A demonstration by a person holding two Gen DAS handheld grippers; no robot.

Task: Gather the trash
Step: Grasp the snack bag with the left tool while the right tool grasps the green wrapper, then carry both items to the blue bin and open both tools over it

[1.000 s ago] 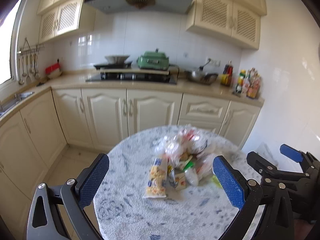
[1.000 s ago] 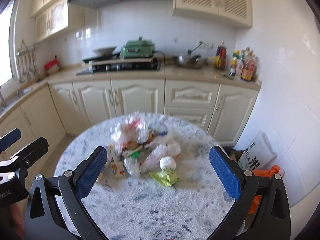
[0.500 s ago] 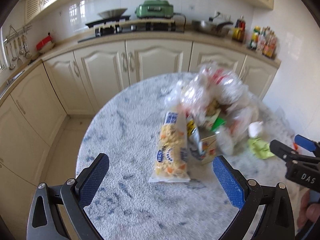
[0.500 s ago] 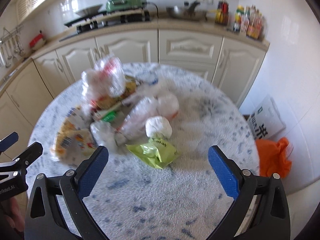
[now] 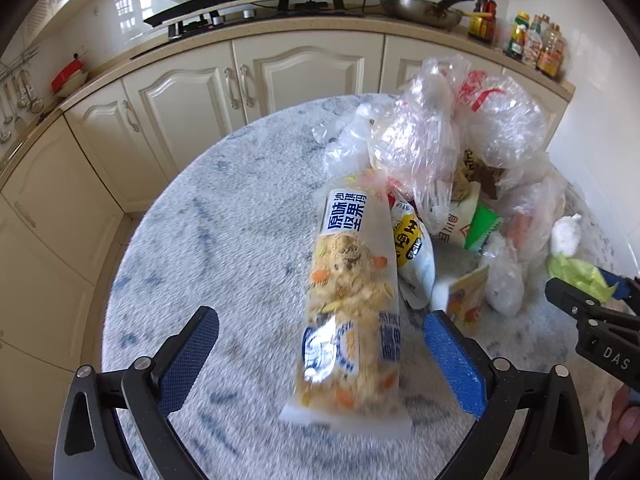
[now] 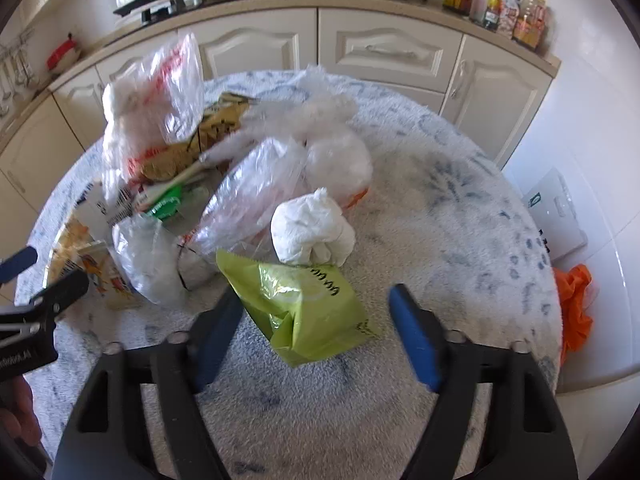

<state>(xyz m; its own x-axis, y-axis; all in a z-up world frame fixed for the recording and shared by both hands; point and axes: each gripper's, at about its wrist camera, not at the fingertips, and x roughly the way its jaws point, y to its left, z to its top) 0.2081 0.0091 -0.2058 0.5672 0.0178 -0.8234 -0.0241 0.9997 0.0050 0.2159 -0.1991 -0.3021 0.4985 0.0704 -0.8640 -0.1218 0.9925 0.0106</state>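
Observation:
A heap of trash lies on a round marble-patterned table (image 5: 224, 240). In the left wrist view a long clear snack packet (image 5: 352, 300) lies between the open jaws of my left gripper (image 5: 320, 356). Behind it are clear plastic bags (image 5: 440, 136) and small wrappers. In the right wrist view a crumpled lime-green wrapper (image 6: 304, 304) lies between the open jaws of my right gripper (image 6: 320, 332). A white tissue ball (image 6: 312, 232) sits just beyond it, with clear plastic bags (image 6: 248, 196) behind. Neither gripper holds anything.
Cream kitchen cabinets (image 5: 192, 92) and a counter with a stove and pans stand behind the table. Sauce bottles (image 6: 508, 8) stand at the counter's right end. An orange bag (image 6: 576, 308) and a white sack (image 6: 556, 212) lie on the floor right of the table.
Both grippers have moved forward and down toward the trash. The snack packet now lies between the left jaws and the green wrapper between the right jaws, which have narrowed.

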